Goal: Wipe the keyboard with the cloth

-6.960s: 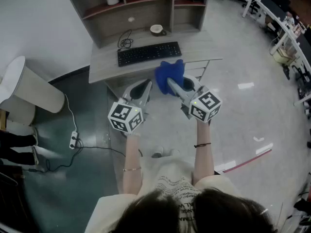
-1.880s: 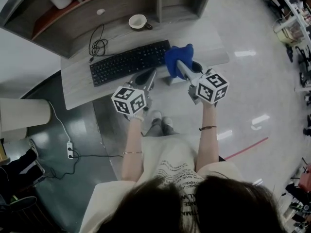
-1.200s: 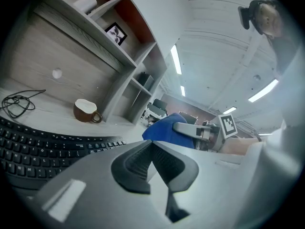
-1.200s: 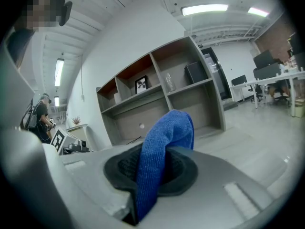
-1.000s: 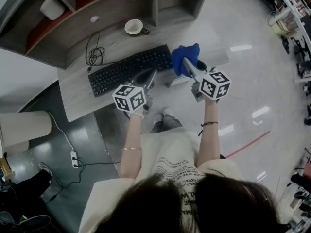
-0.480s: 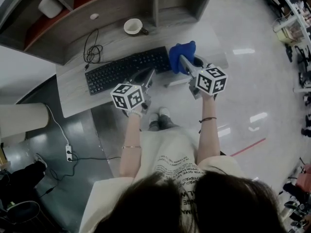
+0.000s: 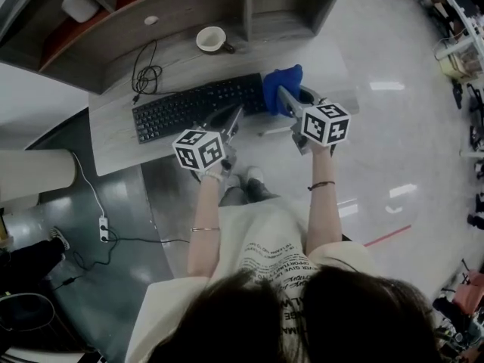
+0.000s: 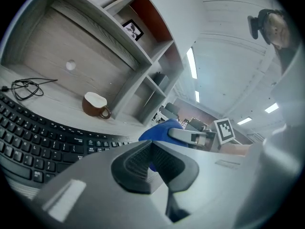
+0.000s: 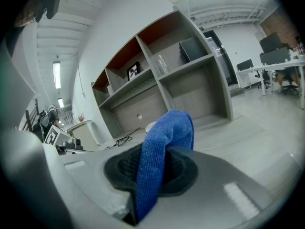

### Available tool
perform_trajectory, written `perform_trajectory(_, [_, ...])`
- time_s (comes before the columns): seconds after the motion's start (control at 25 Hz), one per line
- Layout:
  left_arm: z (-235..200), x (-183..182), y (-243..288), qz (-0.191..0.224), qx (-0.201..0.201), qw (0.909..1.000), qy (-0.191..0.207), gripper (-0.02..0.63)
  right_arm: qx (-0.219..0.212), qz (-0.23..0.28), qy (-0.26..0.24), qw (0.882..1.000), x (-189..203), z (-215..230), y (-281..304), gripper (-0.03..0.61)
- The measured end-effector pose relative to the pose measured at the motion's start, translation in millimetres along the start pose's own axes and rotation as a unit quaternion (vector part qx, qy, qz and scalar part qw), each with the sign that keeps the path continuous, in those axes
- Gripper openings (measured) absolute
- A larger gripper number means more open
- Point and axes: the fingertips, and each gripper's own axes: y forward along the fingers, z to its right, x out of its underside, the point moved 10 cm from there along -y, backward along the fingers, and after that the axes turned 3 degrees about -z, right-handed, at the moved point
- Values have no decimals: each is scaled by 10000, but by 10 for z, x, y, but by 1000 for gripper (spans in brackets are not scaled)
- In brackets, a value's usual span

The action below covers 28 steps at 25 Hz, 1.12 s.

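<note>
My right hand-held gripper (image 9: 150, 171) is clamped on the blue cloth (image 9: 164, 144), which bunches up out of the pinched jaws. In the head view that cloth (image 7: 281, 85) sits at the right end of the black keyboard (image 7: 197, 106); I can't tell whether it touches the keys. My left hand-held gripper (image 8: 153, 162) has its jaws pressed together on nothing and hangs over the table's (image 7: 121, 146) front edge, just in front of the keyboard. Behind the keyboard lie a coiled cable (image 7: 147, 72) and a brown cup (image 7: 212, 38), below the shelf unit (image 7: 189, 6).
</note>
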Motion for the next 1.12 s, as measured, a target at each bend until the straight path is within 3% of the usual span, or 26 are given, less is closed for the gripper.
perform_trajectory(0.36, [-77,-2,-34,-18,-91,9999,-57,-12,-46,-93,106,9999,44,-51,189,52])
perform_trajectory(1.12, [-395,-74,-361,-104,107,9997,-180,-12,200,-110,258,9994,135,-415,470,52])
